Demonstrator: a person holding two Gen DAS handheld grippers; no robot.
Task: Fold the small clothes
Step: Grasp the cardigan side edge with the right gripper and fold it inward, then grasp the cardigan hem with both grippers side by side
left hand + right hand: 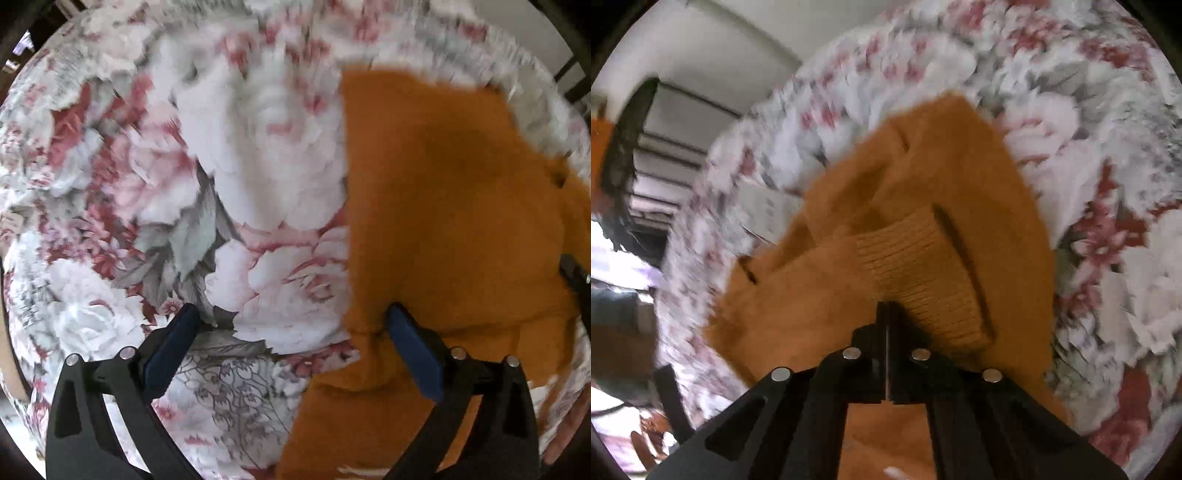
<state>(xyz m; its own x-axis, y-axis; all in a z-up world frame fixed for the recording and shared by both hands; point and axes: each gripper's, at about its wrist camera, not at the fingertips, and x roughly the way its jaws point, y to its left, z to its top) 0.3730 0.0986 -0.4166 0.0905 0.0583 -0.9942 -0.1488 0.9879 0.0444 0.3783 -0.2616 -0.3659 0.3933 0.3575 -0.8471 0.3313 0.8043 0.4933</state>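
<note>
overhead, in the left wrist view, a flowered bedspread (pixel 155 192) of pink, white and grey fills the left and centre of the frame. the left gripper (pixel 291 321) comes up from the bottom edge with its jaws wide apart and nothing between them; one blue pad (pixel 173 347) hangs over the flowers at lower left, the other at lower centre-right over an orange sweater (pixel 443 221). the sweater lies flat on the bedspread and takes up the right half of the frame, its straight left edge running down the middle. at the right edge a dark piece of the other tool shows, too little to read, and part of a hand (pixel 569 432) sits in the lower right corner.

in the right wrist view, a pale wall and dark furniture blur along the left edge, with the bedspread (pixel 1108 184) curving from lower left across the top to the right side. the orange sweater (pixel 820 295) lies in the centre, folded over itself in layers, with a ribbed cuff or hem (pixel 923 273) on top just right of centre. the right gripper (pixel 886 308) rises from the bottom centre, its jaws drawn together to a thin slit, tips right at the lower edge of the ribbed part; whether any knit is pinched between them cannot be told. much of both frames is smeared.
</note>
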